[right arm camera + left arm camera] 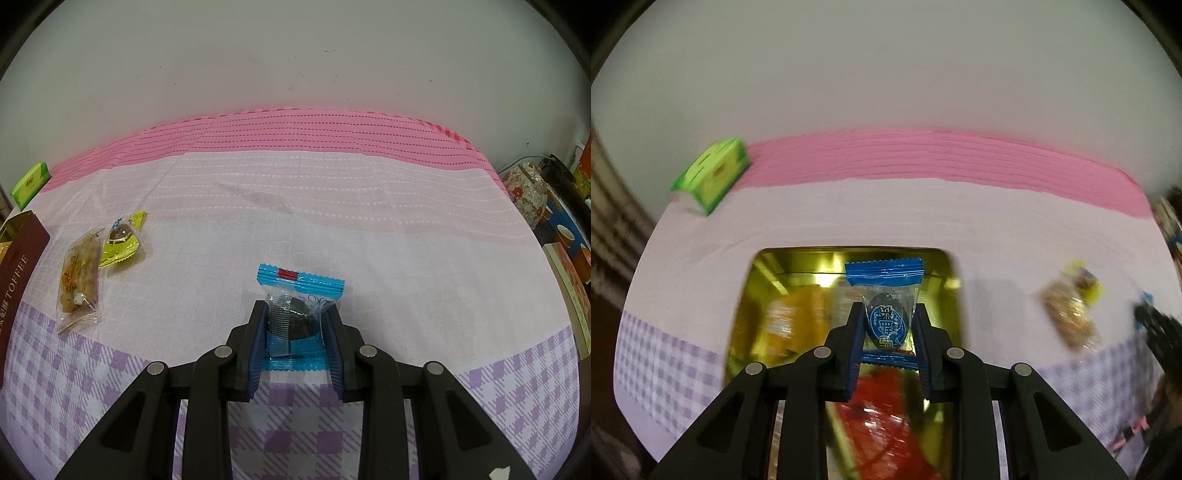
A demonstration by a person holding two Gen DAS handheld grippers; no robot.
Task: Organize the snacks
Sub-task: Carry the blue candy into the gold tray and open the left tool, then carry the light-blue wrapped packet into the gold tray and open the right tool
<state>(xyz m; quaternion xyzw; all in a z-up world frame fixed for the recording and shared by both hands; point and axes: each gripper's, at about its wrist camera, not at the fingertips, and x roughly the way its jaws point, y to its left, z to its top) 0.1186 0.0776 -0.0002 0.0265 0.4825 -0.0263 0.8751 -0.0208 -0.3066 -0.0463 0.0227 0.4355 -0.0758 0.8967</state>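
Observation:
My left gripper is shut on a blue-wrapped candy, held above an open gold tin that has orange and red snack packets inside. In the right wrist view, my right gripper is shut on a second blue-wrapped candy just over the tablecloth. To its left lie a clear packet of brown snacks and a yellow-wrapped candy; the same two show blurred at the right of the left wrist view, packet and candy.
A green box sits at the table's far left corner, green box also in the right view. The tin's maroon toffee side is at the left edge. A floral jar, cups and books crowd the right beyond the table edge.

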